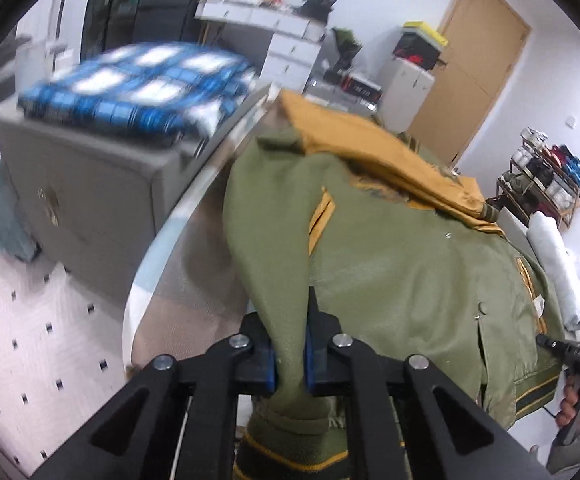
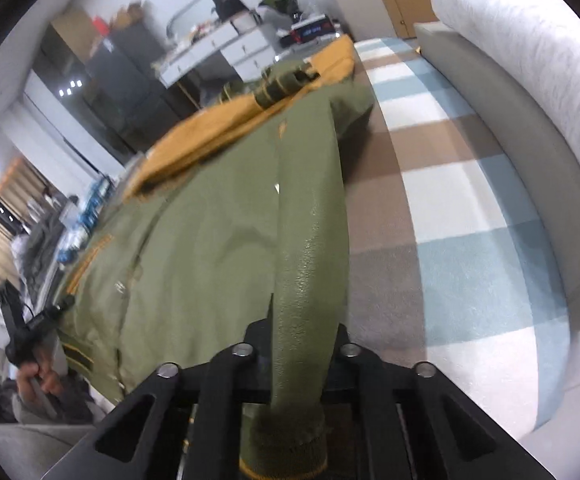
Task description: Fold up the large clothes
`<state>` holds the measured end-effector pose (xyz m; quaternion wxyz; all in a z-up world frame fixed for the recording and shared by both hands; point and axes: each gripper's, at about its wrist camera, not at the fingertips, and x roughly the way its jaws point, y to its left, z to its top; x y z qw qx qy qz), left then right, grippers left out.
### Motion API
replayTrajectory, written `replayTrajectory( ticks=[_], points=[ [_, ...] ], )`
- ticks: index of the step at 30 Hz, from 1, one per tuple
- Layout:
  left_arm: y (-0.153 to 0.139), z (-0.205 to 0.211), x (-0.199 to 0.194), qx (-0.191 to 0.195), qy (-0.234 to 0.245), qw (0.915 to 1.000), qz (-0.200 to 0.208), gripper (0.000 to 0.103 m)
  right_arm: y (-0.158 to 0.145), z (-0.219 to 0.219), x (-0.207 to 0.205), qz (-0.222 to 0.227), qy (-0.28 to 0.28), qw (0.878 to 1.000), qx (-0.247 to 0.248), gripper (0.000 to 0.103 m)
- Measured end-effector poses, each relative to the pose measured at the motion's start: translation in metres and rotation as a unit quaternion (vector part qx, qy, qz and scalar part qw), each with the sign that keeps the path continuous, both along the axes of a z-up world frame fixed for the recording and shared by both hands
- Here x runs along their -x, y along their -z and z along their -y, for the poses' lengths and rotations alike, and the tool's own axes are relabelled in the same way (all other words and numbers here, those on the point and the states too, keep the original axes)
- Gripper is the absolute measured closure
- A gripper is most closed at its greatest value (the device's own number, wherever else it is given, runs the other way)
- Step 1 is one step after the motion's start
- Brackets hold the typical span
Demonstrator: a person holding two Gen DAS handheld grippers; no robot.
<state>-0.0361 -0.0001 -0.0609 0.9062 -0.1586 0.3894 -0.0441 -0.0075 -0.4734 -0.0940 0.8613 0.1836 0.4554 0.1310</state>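
Home bedroom, checked bedspread [image 2: 441, 184], white dresser [image 1: 278, 36], wooden door [image 1: 477, 60]

Olive jacket [image 1: 409, 264], mustard lining; blue-plaid blanket [image 1: 138, 84].

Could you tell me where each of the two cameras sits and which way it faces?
Left wrist: on the left gripper, facing along the olive jacket toward a wooden door; its fingers clamp jacket fabric; the person's right hand shows.
Right wrist: on the right gripper, facing along the checked bedspread; the left hand shows.
Both share the jacket.

Bright indoor light, motion blur, fisheye warping
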Motion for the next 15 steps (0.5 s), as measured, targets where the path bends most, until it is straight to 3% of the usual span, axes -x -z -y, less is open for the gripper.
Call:
replayTrajectory(
  ticks=[9, 15],
  points=[
    [-0.041, 0.007, 0.029, 0.043, 0.046, 0.9972, 0.039, 0.101, -0.046, 0.011, 0.026, 0.057, -0.038, 0.997, -0.028, 0.096],
    [-0.059, 0.006, 0.004, 0.1, 0.048, 0.9926, 0.051, 0.101, -0.054, 0.008, 0.016, 0.046, -0.028, 0.996, -0.068, 0.096]
  ],
)
